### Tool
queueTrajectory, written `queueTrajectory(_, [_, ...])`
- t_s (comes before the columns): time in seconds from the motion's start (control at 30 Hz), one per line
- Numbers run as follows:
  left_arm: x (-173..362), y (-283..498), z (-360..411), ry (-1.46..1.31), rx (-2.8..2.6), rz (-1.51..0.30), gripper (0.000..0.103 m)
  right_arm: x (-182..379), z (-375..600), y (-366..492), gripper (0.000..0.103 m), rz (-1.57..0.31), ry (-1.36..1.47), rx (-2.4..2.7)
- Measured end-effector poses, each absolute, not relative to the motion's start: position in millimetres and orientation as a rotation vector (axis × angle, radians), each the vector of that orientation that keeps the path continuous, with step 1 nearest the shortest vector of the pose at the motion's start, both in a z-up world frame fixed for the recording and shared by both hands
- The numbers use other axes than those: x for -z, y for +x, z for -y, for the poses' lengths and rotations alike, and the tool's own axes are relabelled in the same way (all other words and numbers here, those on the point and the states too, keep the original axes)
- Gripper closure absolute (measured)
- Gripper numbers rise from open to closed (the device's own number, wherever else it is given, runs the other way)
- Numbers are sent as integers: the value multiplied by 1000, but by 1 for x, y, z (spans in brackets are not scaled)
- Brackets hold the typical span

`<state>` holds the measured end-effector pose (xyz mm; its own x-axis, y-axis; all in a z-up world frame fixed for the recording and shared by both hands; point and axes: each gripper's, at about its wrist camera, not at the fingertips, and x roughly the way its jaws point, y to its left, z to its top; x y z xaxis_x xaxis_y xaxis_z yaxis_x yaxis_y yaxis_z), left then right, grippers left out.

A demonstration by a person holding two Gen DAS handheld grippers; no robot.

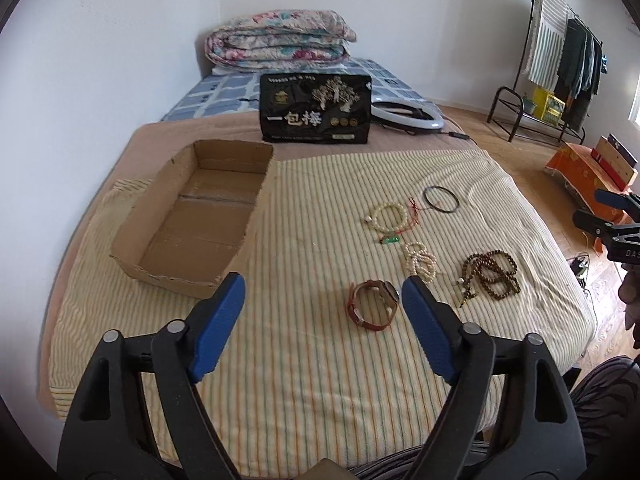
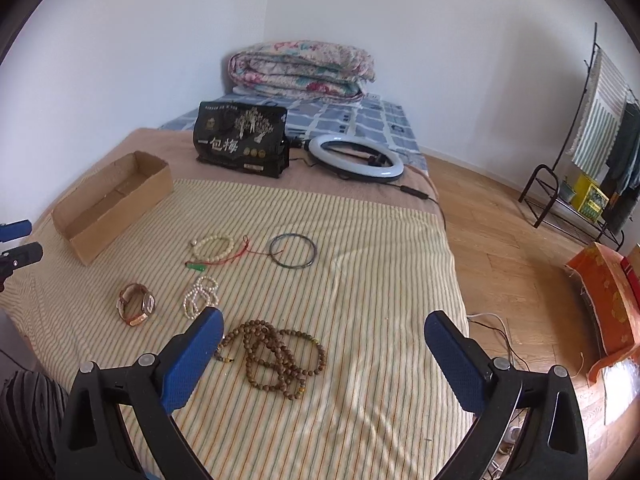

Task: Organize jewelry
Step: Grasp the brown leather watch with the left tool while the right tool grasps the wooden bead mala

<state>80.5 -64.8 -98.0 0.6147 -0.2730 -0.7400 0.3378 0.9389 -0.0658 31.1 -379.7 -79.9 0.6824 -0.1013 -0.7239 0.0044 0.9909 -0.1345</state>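
Note:
Jewelry lies on a striped cloth on the bed: a brown-strap watch (image 1: 374,304) (image 2: 136,304), a white pearl strand (image 1: 420,262) (image 2: 200,296), a cream bead bracelet (image 1: 390,216) (image 2: 214,246) with a red cord and green charm (image 1: 390,240), a dark bangle (image 1: 441,199) (image 2: 292,251), and a long brown bead necklace (image 1: 490,276) (image 2: 276,356). An open cardboard box (image 1: 192,216) (image 2: 110,204), with nothing in it, stands to the left. My left gripper (image 1: 322,286) is open above the cloth near the watch. My right gripper (image 2: 322,324) is open above the brown necklace.
A black printed package (image 1: 316,108) (image 2: 242,140) and a ring light (image 1: 408,114) (image 2: 356,158) lie behind the cloth. A folded quilt (image 1: 280,40) sits at the bed's head. The bed edge drops to wooden floor on the right, with a clothes rack (image 1: 560,60) beyond.

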Motion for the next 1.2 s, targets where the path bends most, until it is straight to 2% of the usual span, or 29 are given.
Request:
queueTrajectory(0.03, [104, 85, 70, 86, 360, -860, 32, 86, 381, 36, 2, -836, -137, 44])
queueTrajectory(0.2, [139, 106, 92, 118, 383, -955, 47, 119, 385, 55, 2, -924, -172, -49])
queueTrajectory(0.5, [191, 135, 109, 119, 395, -1084, 60, 186, 383, 77, 2, -1079, -169, -179])
queueTrajectory(0.93, [226, 158, 114, 98, 410, -1174, 66, 231, 380, 103, 1, -1185, -112, -239])
queueTrajectory(1.2, [231, 160, 119, 121, 418, -1168, 76, 238, 376, 106, 0, -1212, -99, -270])
